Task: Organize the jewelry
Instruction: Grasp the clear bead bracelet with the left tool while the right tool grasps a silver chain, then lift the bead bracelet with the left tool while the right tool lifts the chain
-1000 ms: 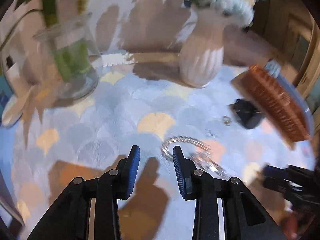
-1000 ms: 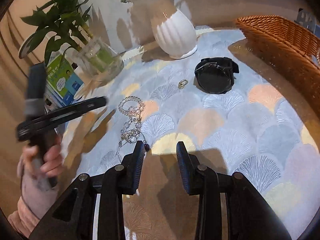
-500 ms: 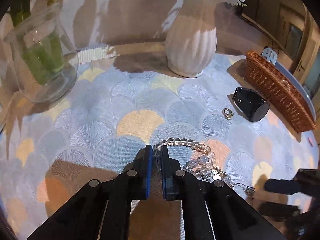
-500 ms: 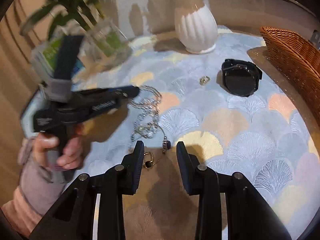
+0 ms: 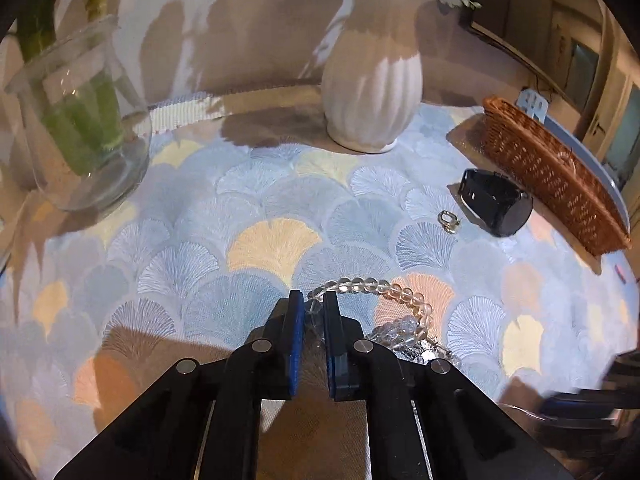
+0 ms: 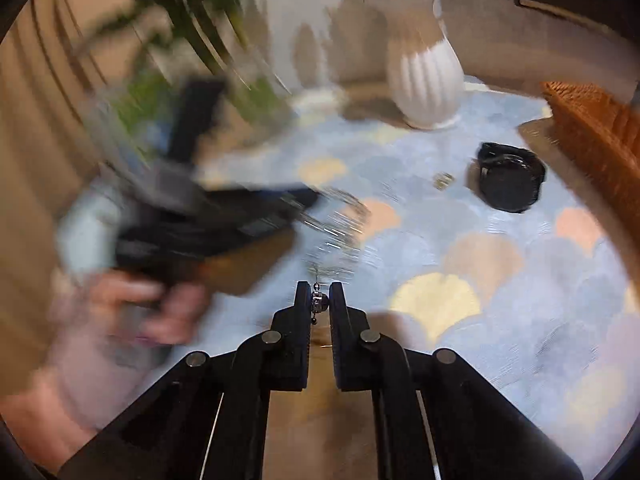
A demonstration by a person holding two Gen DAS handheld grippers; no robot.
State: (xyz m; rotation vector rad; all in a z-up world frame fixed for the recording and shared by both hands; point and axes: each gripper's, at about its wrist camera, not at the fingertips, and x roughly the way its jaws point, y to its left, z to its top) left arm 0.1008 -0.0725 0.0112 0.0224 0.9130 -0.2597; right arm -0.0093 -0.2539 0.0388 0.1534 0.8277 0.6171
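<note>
1. Your left gripper [image 5: 311, 308] is nearly closed, its 2 blue pads pinching the near end of the clear bead bracelet [image 5: 384, 292]. The rest of that strand arcs away to the right over the cloth.
2. Just right of your left gripper, a tangle of chain and beads [image 5: 416, 344] lies heaped against the bracelet.
3. Your right gripper [image 6: 320, 300] is also narrowed to a slim gap, clamped on a small metal pendant [image 6: 318, 300] at the end of a thin chain that runs forward toward the blurred heap.
4. In the right wrist view your left hand [image 6: 160, 304] and its tool are badly smeared, so nothing finer can be read there.
5. A small gold ring [image 5: 449, 221] lies on the cloth just beside a black watch [image 5: 496, 206], the 2 apart.
6. A brown wicker basket [image 5: 552, 176] sits at the right edge of the table, just beyond the watch.
7. The tablecloth [image 5: 264, 240] is pale blue with fan shapes in yellow, peach and white.
8. A white ribbed vase [image 5: 372, 92] with pale flowers stands at the back, and a glass vase [image 5: 80, 120] with green stems stands at the back left.
9. Behind the table you see a beige wall with leaf shadows.
</note>
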